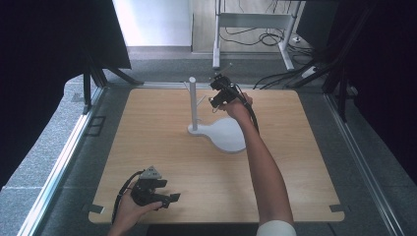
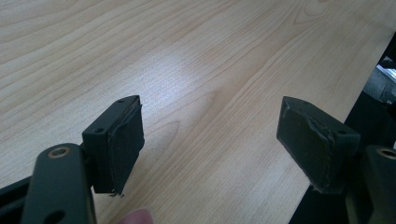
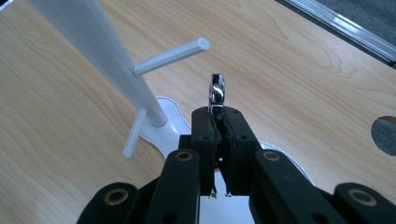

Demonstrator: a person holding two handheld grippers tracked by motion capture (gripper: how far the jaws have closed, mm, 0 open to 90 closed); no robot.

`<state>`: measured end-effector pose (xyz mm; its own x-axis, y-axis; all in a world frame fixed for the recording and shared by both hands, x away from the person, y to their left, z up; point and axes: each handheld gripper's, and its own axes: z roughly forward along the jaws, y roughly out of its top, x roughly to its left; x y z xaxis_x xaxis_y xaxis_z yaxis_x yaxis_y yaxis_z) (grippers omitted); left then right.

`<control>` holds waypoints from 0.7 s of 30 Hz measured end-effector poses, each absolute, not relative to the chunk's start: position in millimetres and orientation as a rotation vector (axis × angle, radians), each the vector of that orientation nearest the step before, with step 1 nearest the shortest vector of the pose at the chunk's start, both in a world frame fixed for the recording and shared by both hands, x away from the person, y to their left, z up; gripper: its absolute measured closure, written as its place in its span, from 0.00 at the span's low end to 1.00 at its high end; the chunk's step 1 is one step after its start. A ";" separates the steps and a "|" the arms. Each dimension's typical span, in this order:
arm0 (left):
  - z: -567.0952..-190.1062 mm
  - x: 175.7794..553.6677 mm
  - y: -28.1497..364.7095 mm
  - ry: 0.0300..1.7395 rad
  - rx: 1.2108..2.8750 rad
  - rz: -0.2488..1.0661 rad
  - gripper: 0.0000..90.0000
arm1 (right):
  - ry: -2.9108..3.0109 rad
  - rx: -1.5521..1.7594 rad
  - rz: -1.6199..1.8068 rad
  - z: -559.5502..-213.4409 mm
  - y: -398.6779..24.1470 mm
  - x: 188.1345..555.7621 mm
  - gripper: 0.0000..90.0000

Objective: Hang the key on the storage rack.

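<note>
Overhead and gripper views of a hanging operation at a wooden table. The right gripper, seen at upper centre of the high view, is clenched on a small shiny metal piece, apparently a ring or loop seen edge-on; its exact kind cannot be told. The piece stands upright out of the closed jaws, its long axis in line with them.

The white peg stand rises from a white base plate at the centre of the table. In the right gripper view its post runs diagonally from upper left, and its upper peg juts toward the right, ending just up and left of the metal piece, near but apart. A lower peg points down-left. The coming move, by this reading, turns on carrying the piece up and left onto the upper peg's free tip.

The left gripper rests at lower left of the high view, well apart from the stand; its jaws stand wide and released over bare wood. The right hand is plainly the nearer.
</note>
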<state>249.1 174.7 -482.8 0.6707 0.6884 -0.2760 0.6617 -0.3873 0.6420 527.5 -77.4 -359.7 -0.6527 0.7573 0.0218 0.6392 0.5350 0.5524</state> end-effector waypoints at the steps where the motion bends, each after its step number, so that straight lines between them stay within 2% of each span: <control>1: -482.3 249.0 174.8 1.036 2.128 0.047 0.26 | 2.548 1.185 0.787 -360.1 -76.6 529.4 0.94; 21: -483.1 249.2 174.0 1.041 2.123 0.039 0.26 | 2.528 1.174 0.781 -350.9 -68.0 539.0 0.94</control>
<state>249.2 174.0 -483.1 0.6676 0.6886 -0.2831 0.6655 -0.3813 0.6417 539.0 -68.0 -350.9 -0.6458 0.7635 0.0023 0.6317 0.5326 0.5633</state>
